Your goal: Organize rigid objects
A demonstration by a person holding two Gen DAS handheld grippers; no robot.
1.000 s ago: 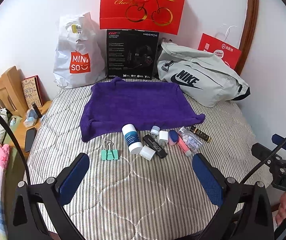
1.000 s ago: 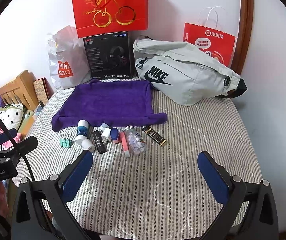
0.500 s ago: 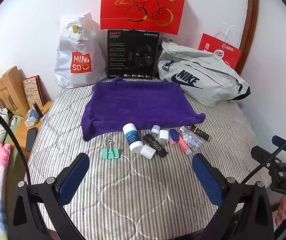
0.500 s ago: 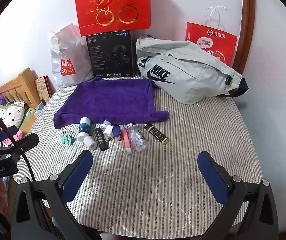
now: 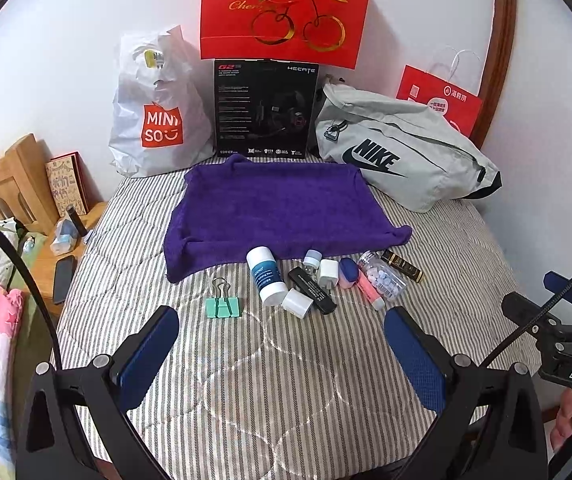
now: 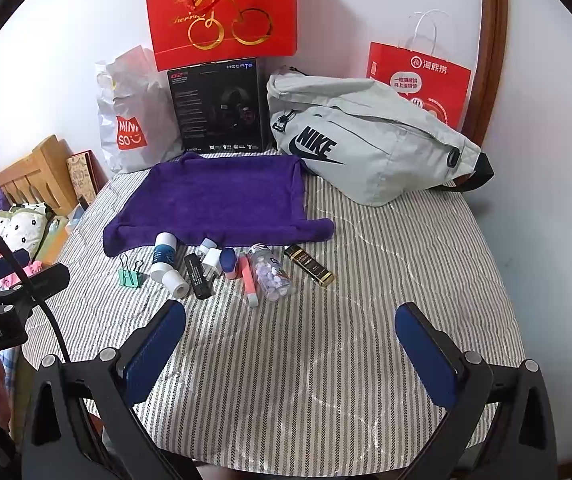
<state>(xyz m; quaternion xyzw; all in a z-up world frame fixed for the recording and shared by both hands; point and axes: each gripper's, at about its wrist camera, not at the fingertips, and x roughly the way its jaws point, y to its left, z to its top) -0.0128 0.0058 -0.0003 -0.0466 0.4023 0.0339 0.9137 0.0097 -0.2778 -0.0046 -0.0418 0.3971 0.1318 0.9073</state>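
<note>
Both grippers, left (image 5: 282, 344) and right (image 6: 291, 340), hover with fingers spread, empty, at bottom of frame; small items (image 5: 313, 280) lie mid-frame on the bed (image 5: 286, 380).

the top of the glossy red paper gift bag with gold cherries (image 5: 286, 12) is running off the upper edge in the left wrist view. the small print on the black cardboard headset box (image 5: 266, 108) is staying too fine to read. the purple terry towel (image 6: 218, 204) is covering the far end of the white and blue plastic bottle (image 6: 163, 258). the red-covered book (image 5: 68, 188) is standing partly behind the wooden headboard (image 5: 6, 188).
</note>
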